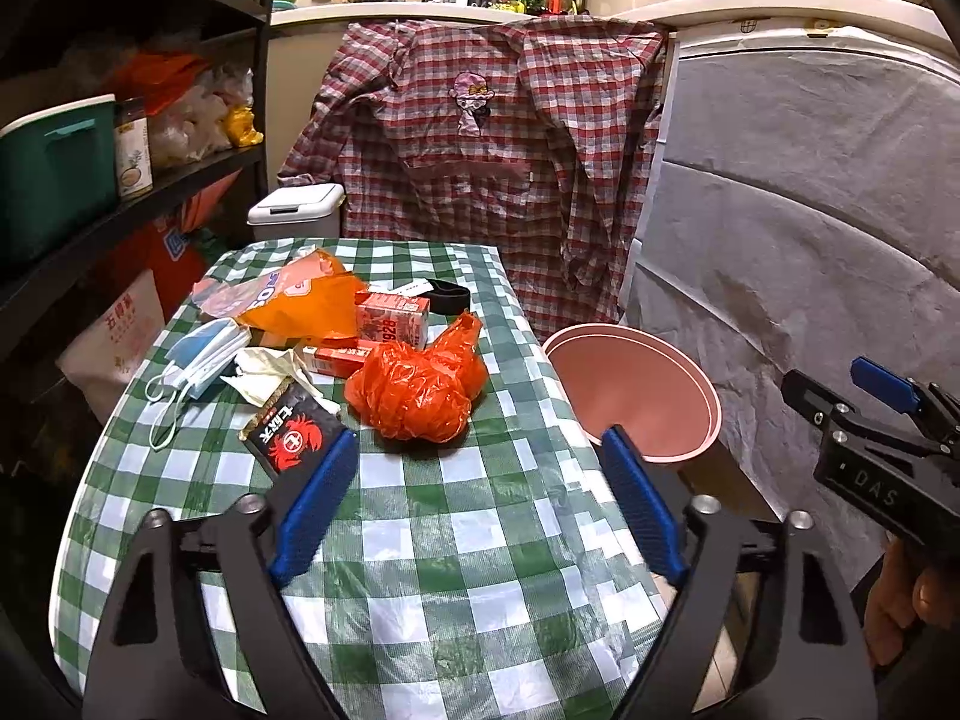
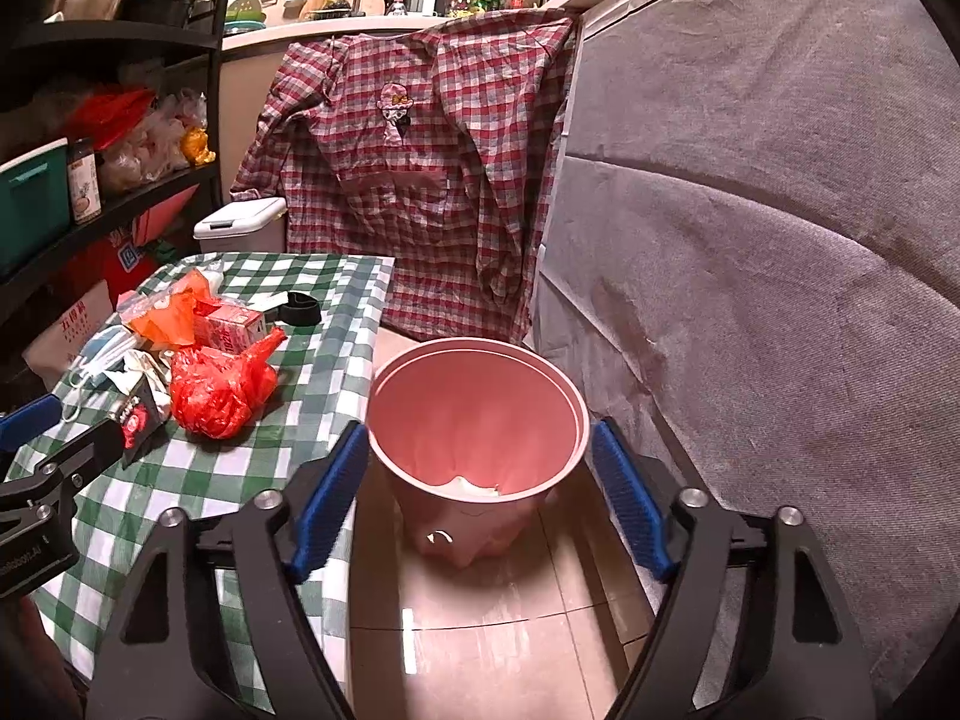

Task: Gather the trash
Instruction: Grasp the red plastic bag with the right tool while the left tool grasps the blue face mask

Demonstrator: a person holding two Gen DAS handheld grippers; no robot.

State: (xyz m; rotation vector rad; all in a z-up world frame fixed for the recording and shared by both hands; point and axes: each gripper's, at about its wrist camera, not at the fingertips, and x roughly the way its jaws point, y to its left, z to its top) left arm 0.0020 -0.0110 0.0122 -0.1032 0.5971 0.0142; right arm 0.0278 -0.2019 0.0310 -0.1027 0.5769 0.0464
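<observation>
Trash lies on a table with a green checked cloth (image 1: 456, 540): a crumpled red plastic bag (image 1: 417, 387), a black snack packet (image 1: 291, 432), white tissue (image 1: 270, 369), face masks (image 1: 201, 357), red drink cartons (image 1: 393, 318) and an orange bag (image 1: 300, 294). A pink bin (image 2: 477, 420) stands on the floor right of the table, with something white at its bottom. My left gripper (image 1: 480, 468) is open and empty above the table, its left pad next to the black packet. My right gripper (image 2: 480, 474) is open and empty, level with the bin's rim.
A plaid shirt (image 1: 480, 138) hangs behind the table. A grey covered appliance (image 2: 750, 240) stands close on the right. Dark shelves (image 1: 120, 192) with boxes and jars line the left. A white lidded bin (image 1: 297, 210) stands behind the table.
</observation>
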